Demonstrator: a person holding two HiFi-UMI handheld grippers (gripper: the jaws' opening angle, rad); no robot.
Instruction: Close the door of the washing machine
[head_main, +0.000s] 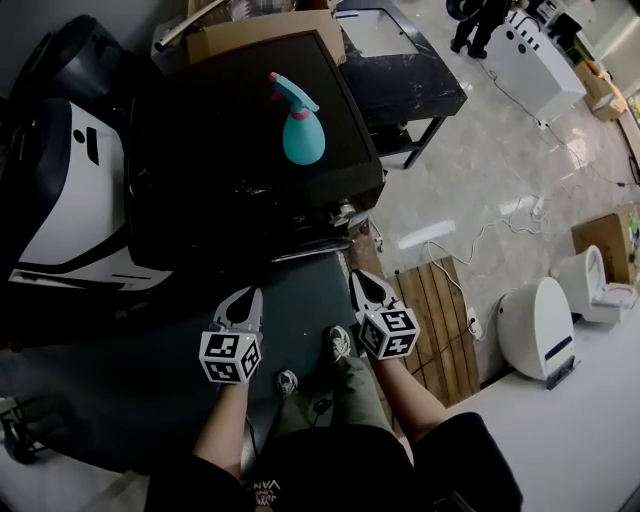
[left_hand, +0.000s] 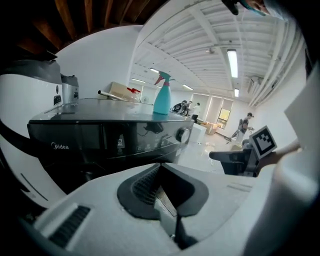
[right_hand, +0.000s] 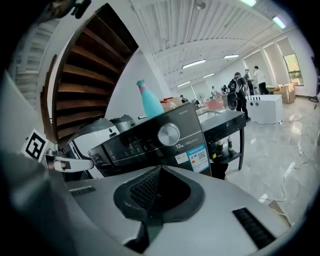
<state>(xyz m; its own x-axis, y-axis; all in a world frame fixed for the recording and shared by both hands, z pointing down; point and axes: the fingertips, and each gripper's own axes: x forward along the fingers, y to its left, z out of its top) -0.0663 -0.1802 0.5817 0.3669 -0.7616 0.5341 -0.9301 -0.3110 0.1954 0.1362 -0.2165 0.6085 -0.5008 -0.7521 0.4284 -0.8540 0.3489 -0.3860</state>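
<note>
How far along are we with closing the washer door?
Done: nothing I can confirm. The front of the washer below the control panel is in shadow, so the door's state can't be told. In hand: the left gripper and right gripper are both shut and empty, held in front of the washer, touching nothing. Left: check the door and, if it is open, push it shut.
</note>
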